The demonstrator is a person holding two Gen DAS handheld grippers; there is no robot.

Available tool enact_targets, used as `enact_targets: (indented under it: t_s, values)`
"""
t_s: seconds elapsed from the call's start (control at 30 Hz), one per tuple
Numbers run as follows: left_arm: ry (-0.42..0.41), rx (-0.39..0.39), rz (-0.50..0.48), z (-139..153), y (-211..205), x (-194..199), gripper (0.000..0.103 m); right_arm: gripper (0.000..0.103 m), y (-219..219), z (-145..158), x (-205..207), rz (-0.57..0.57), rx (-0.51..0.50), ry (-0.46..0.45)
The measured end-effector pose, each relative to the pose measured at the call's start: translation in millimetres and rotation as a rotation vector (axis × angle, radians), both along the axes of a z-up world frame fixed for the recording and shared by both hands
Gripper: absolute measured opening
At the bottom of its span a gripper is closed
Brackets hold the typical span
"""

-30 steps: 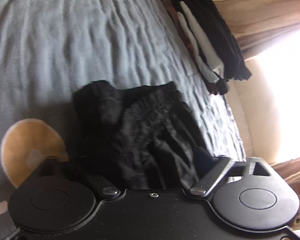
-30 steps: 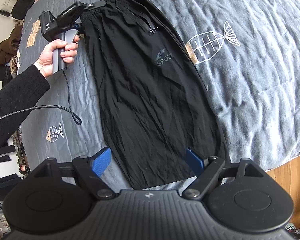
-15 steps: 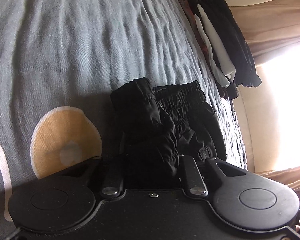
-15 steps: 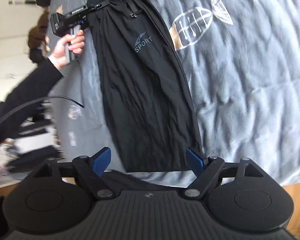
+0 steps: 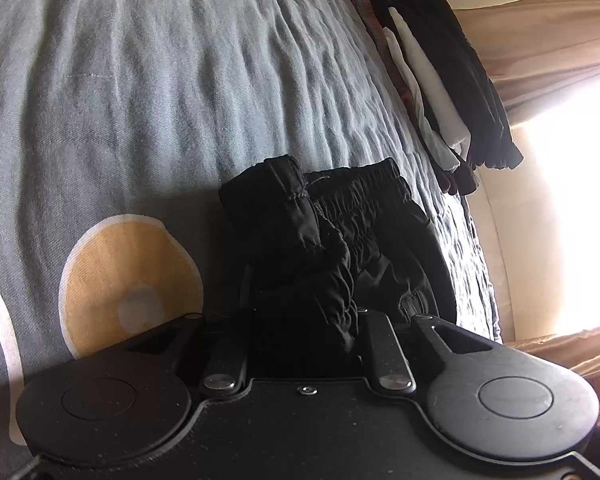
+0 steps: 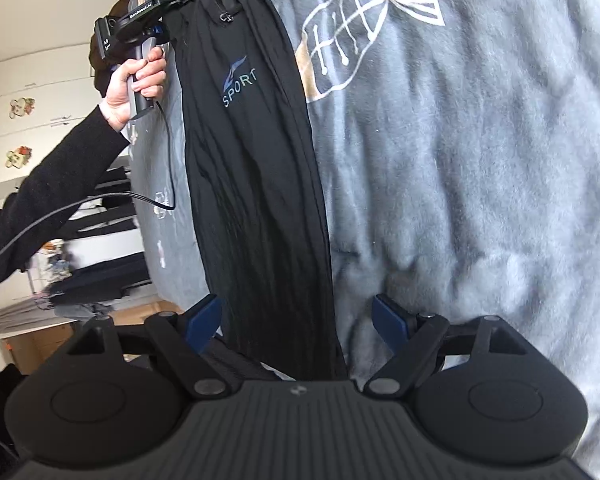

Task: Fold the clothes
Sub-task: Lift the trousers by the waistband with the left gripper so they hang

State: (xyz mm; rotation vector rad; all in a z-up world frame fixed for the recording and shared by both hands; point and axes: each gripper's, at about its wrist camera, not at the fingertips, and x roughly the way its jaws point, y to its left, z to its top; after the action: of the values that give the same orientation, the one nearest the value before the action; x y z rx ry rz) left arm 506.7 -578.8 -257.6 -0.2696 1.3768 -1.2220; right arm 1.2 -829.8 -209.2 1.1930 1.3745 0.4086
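Clamping the bunched elastic waistband, the left gripper [image 5: 300,320] has its jaws drawn in tight on the black, thin sport trousers with a "SPORT" logo [image 6: 256,168]. From there the trousers run lengthwise, doubled leg on leg, over the grey quilted bedcover with fish prints [image 6: 480,160]. At 6 o'clock in the right wrist view, the right gripper [image 6: 296,320] gapes wide astride the hem end, holding nothing. Crosswise folds look outstanding.

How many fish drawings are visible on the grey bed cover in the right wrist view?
1: the white-outlined fish drawing lies on the bed cover right of the black sport pants. Others may be hidden.
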Motion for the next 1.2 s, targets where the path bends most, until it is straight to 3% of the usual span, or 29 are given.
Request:
enact_targets:
  t_s: [0.17, 0.3, 0.4, 0.47, 0.53, 0.73, 0.97, 1.2]
  values:
    - [-0.003, -0.001, 0.001, -0.7, 0.0, -0.9, 0.018, 0.085, 13.5, -3.6, 4.6, 0.03, 0.077, -0.023]
    - [-0.007, -0.001, 0.007, -0.7, -0.1, -2.0, 0.018, 0.085, 32.9, -8.7, 9.5, 0.1, 0.044, -0.023]
    - [-0.009, -0.002, 0.004, -1.2, -1.2, -1.5, 0.018, 0.085, 33.2, -13.7, 13.0, 0.084, 0.056, -0.011]
    - [-0.011, -0.002, 0.005, -1.2, -1.5, -1.9, 0.018, 0.088, 35.4, -13.6, 16.1, 0.102, 0.05, -0.007]
    - [-0.012, -0.001, 0.006, -1.0, -1.6, -2.7, 0.018, 0.103, 40.4, -12.0, 19.2, 0.117, 0.051, -0.016]
    - [-0.018, 0.004, 0.007, -0.3, -2.7, -2.8, 0.018, 0.103, 42.1, -7.1, 15.3, 0.147, 0.026, -0.07]
    - [-0.024, 0.002, 0.01, -0.4, -2.2, -2.6, 0.018, 0.103, 37.3, -14.6, 18.7, 0.065, 0.088, 0.007]
    - [-0.028, 0.002, 0.011, 0.3, -2.1, -3.4, 0.018, 0.103, 48.4, -17.3, 20.5, 0.08, 0.114, -0.021]
